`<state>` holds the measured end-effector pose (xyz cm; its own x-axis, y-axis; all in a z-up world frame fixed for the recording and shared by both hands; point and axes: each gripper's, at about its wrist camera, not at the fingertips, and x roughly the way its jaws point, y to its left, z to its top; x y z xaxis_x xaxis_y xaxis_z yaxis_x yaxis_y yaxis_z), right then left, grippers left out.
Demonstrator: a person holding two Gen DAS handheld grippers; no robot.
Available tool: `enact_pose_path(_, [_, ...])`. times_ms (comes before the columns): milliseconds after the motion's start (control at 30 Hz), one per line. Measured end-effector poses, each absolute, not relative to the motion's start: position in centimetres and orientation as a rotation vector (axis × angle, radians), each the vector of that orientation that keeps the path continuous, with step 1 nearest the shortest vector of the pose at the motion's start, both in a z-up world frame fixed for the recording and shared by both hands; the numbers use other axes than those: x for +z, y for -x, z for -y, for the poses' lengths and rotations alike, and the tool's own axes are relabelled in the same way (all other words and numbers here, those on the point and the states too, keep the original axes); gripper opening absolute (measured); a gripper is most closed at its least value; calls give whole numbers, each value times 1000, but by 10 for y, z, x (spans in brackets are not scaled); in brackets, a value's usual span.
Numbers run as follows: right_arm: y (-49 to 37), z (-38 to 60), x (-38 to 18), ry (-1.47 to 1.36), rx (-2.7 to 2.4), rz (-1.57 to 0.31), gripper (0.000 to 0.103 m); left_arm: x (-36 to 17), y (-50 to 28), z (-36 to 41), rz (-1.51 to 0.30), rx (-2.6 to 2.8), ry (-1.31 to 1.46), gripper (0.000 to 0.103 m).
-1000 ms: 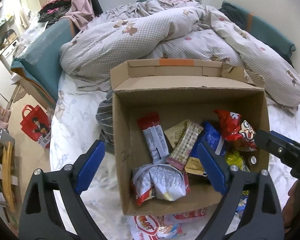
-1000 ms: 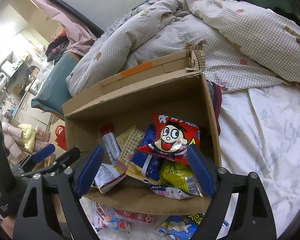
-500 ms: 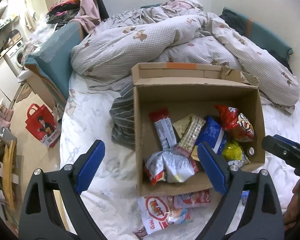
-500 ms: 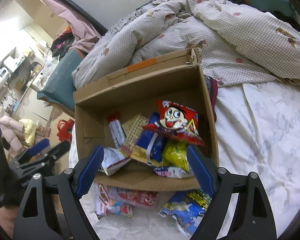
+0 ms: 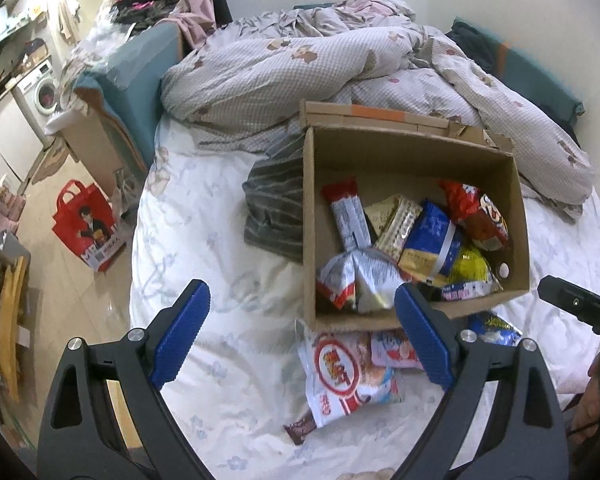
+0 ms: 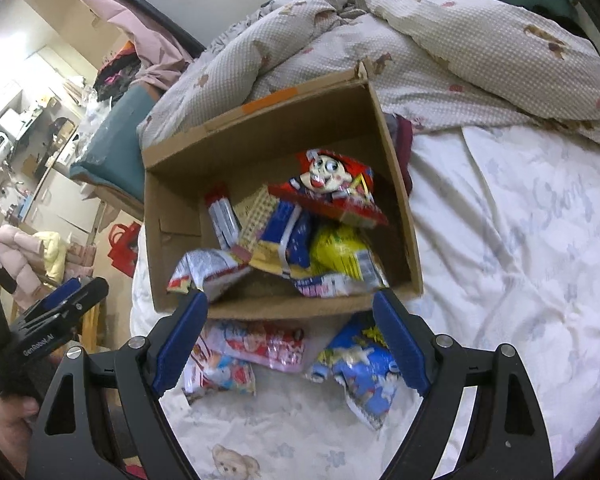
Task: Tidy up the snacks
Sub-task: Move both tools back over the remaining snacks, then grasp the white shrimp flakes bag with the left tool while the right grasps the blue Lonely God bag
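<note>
An open cardboard box (image 5: 420,152) (image 6: 180,216) sits on the bed, holding several snack packs, among them a red cartoon-face bag (image 6: 332,184) (image 5: 476,212). More packs lie on the sheet in front of it: a white-and-red bag (image 5: 340,372), a pink pack (image 6: 264,344) and a blue bag (image 6: 364,364). My left gripper (image 5: 300,336) hangs open over the sheet, left of the box's front corner. My right gripper (image 6: 288,340) is open above the loose packs. Nothing is between either pair of fingers.
A crumpled checked duvet (image 5: 300,68) fills the far side of the bed. A striped cloth (image 5: 276,208) lies against the box's left wall. The bed's left edge drops to a floor with a red bag (image 5: 88,220) and a teal-covered carton (image 5: 132,80).
Both grippers have drawn back from the box, so it looks smaller and farther. The loose packs in front of it have come into view. Both pairs of jaws stay as wide as before.
</note>
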<state>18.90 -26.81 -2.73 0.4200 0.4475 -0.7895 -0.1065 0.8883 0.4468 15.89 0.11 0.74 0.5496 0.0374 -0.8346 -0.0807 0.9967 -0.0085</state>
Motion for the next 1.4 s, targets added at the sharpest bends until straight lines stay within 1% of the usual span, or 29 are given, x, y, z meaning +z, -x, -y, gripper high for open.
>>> enact_pose_path(267, [-162, 273, -38, -357, 336, -1138, 87, -16, -132, -11, -1025, 54, 65, 92])
enact_pose_path(433, [-147, 278, -51, -396, 318, -1185, 87, -31, -126, -19, -1068, 45, 132, 92])
enact_pose_path(633, [-144, 281, -65, -431, 259, -1231, 87, -42, -123, -20, -1104, 29, 124, 92])
enact_pose_path(800, [-147, 293, -77, -531, 213, -1262, 87, -49, -124, -35, -1139, 65, 169, 92])
enact_pose_path(900, [-149, 298, -85, -577, 196, -1286, 87, -62, -126, -40, -1195, 76, 182, 91])
enact_pose_path(1033, [-151, 299, -88, -591, 190, -1290, 87, -86, -127, -29, -1299, 31, 147, 91])
enact_pose_path(1100, [-152, 300, -90, -597, 187, -1297, 87, -98, -129, -26, -1328, 18, 192, 91])
enact_pose_path(1200, [-153, 303, -92, -622, 182, -1300, 87, -113, -140, -21, -1359, -9, 276, 91])
enact_pose_path(1400, [-153, 303, -93, -614, 180, -1308, 87, -135, -164, 10, -1379, -81, 258, 91])
